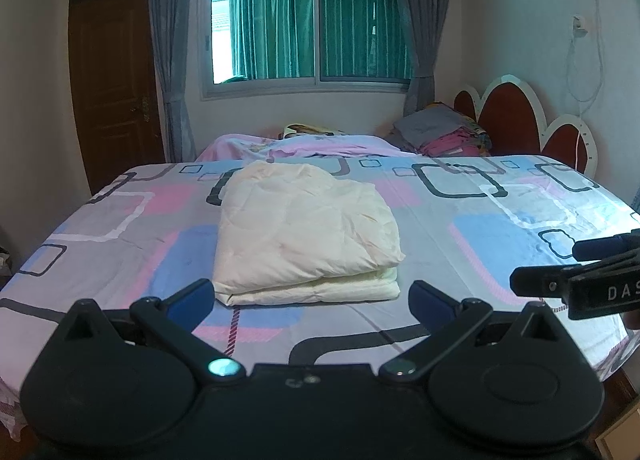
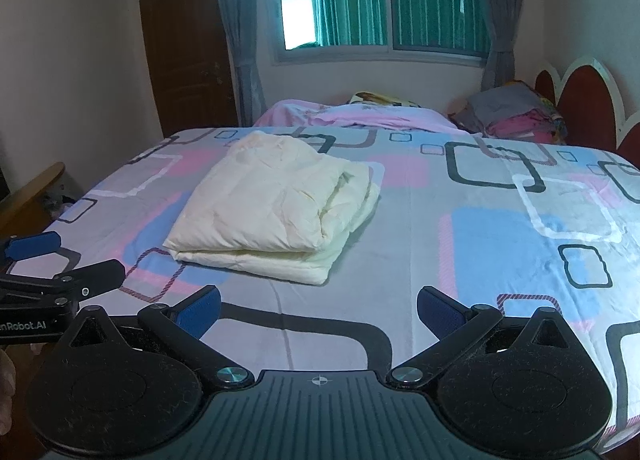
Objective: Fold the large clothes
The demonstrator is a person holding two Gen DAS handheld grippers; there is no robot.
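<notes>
A cream padded garment (image 1: pixel 304 232) lies folded into a thick rectangle on the patterned bed sheet (image 1: pixel 500 227). It also shows in the right wrist view (image 2: pixel 276 211), left of centre. My left gripper (image 1: pixel 312 302) is open and empty, just in front of the fold's near edge. My right gripper (image 2: pixel 318 314) is open and empty, over bare sheet to the right of the garment. The right gripper shows at the left wrist view's right edge (image 1: pixel 560 264). The left gripper shows at the right wrist view's left edge (image 2: pixel 60 260).
A pink blanket (image 1: pixel 312 147) and a stack of folded clothes (image 1: pixel 444 131) lie at the far side of the bed. A red and white headboard (image 1: pixel 520 115) stands at the right. A window (image 1: pixel 308 27) with curtains and a brown door (image 1: pixel 116 87) are behind.
</notes>
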